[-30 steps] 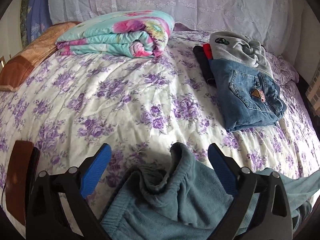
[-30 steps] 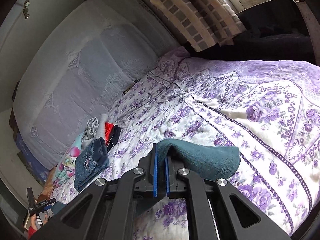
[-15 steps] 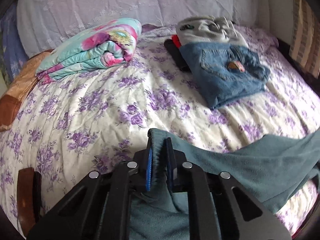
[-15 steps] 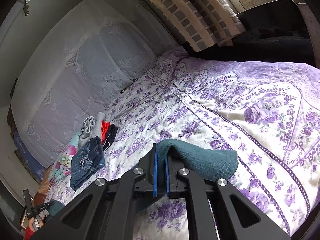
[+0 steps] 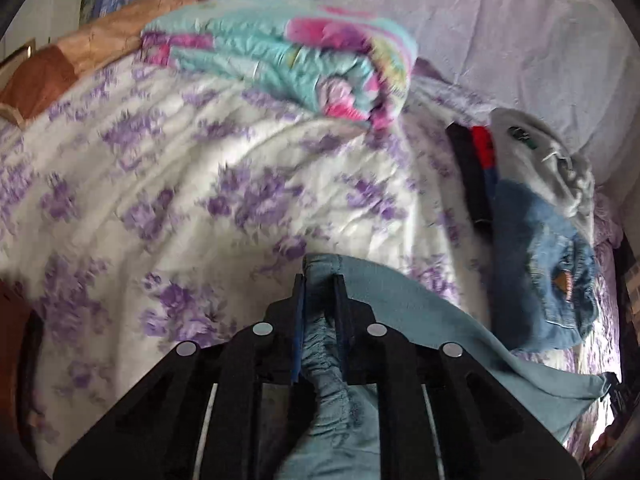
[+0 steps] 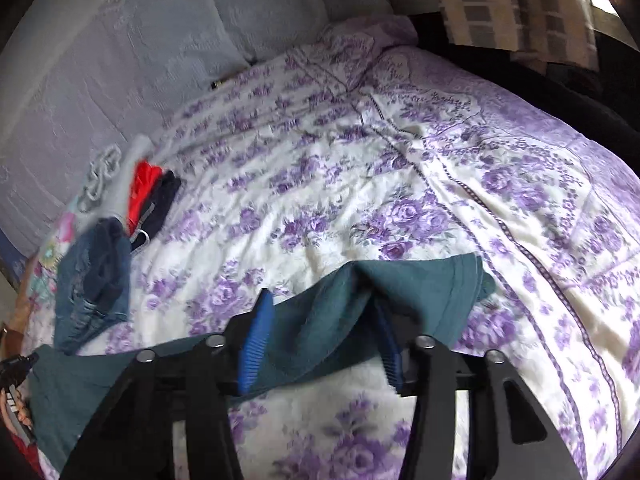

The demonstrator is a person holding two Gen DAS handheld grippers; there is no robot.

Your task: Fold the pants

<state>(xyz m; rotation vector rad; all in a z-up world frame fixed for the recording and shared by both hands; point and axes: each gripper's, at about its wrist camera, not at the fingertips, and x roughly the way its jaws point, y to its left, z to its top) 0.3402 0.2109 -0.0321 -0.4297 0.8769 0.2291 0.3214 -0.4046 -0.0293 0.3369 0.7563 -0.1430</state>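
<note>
Two handheld grippers work over a bed (image 6: pixel 400 184) covered in a white spread with purple flowers. Teal pants (image 6: pixel 420 280) of soft, fleecy fabric lie across the near part of the bed, stretched between the two tools. From the left wrist camera, the left gripper (image 5: pixel 320 292) has its blue-padded jaws nearly closed, pinching the gathered elastic waistband of the pants (image 5: pixel 324 344), with the cloth bunched between the pads; the figure for these jaws is edging wider, though the frame shows the fabric gripped. From the right wrist camera, the right gripper (image 6: pixel 324 336) has its jaws opening, standing roughly half apart, and the leg end of the pants lies between them with the pads no longer pressing on it. The hem rests on the spread just beyond the fingers. Further up the bed, on the left in the right camera's view, sits a stack of folded clothes: blue jeans (image 6: pixel 96 280), a red and dark garment (image 6: pixel 152 192) and a grey top (image 5: pixel 552 160). A rolled floral quilt (image 5: pixel 288 52) lies near the pale headboard. The pants look light, limp and a little stretchy, so they will likely sag and drape rather than hold a shape. Thick edges such as the waistband and the hem seem the surest places to take hold, since a pinch on the thin middle could slip.
</note>
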